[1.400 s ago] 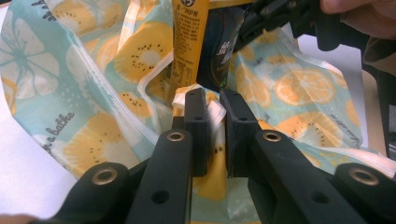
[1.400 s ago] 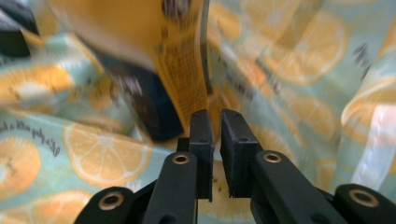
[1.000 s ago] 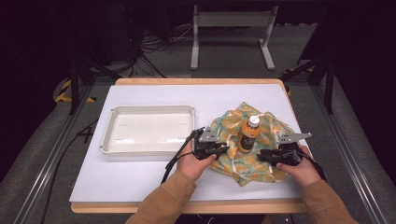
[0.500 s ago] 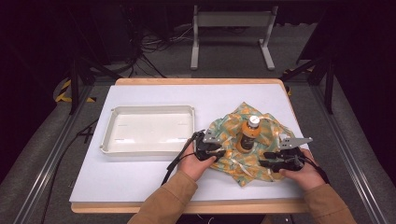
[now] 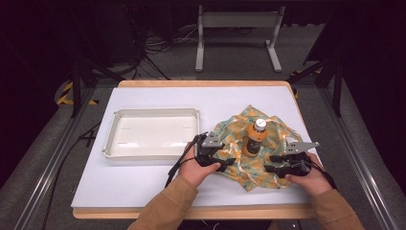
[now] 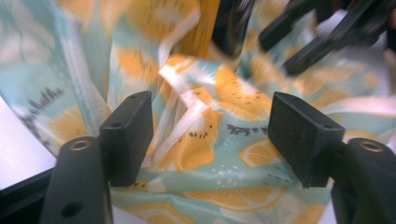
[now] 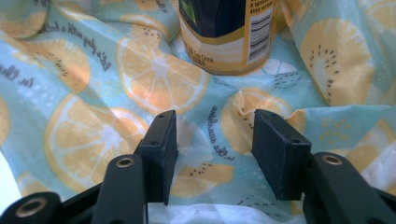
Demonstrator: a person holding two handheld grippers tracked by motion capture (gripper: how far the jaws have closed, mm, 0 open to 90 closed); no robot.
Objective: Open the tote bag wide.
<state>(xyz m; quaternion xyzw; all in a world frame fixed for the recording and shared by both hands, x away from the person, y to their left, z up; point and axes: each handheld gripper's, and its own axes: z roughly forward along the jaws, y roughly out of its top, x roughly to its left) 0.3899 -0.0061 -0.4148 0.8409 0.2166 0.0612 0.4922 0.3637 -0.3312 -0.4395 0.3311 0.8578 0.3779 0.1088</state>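
Our left gripper (image 5: 229, 162) sits at the near-left edge of the lemon-print cloth (image 5: 239, 167), its jaws standing apart after just having been opening; in the left gripper view cloth (image 6: 205, 140) folds lie between the pads but nothing presses on them. Our right gripper (image 5: 273, 163) rests at the cloth's near-right edge, jaws likewise parted and just widened, cloth (image 7: 154, 79) beneath and between them, unpinched.

The bottle (image 5: 253, 139) stands upright in the middle of the cloth, its long axis vertical, just beyond and between the two grippers. From the right gripper view the bottle (image 7: 229, 37) is straight ahead of the jaws and close; from the left it lies ahead and off to one side, blurred. We judge the right gripper slightly better lined up with it.

Left of the bottle, apart from the cloth, a white tray (image 5: 115, 143) lies on the white table surface (image 5: 143, 191). Beyond the table are dark floor, cables and a grey stand (image 5: 237, 38).
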